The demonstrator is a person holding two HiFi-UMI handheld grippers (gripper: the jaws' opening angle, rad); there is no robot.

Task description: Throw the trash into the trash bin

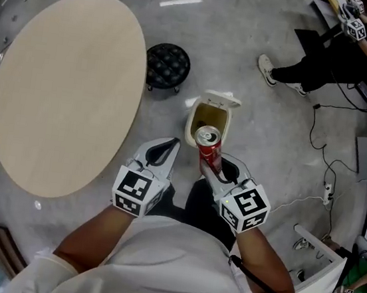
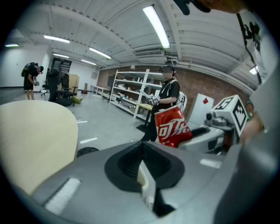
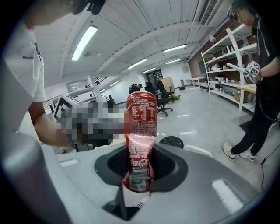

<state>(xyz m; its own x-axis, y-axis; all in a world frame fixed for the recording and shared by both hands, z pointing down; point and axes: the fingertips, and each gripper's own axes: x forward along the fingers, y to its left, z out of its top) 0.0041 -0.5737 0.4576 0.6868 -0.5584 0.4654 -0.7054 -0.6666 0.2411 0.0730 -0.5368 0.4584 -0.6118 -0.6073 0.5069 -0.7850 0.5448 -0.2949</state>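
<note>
Near bin [image 1: 191, 121], right tongs [image 1: 212, 164] grip red can [image 1: 208, 148], top upward, left tongs [image 1: 173, 143] closed.

The can [image 1: 208, 146] is glossy metal, the bin [image 1: 191, 125] matt plastic, the floor [image 1: 250, 44] polished.

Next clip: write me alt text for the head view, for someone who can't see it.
Seen from above, the right gripper clamps a red soda can that overlaps the mouth of an open white trash bin on the floor. The left gripper, shut and empty, is beside it; a round beige table fills the left.
</note>
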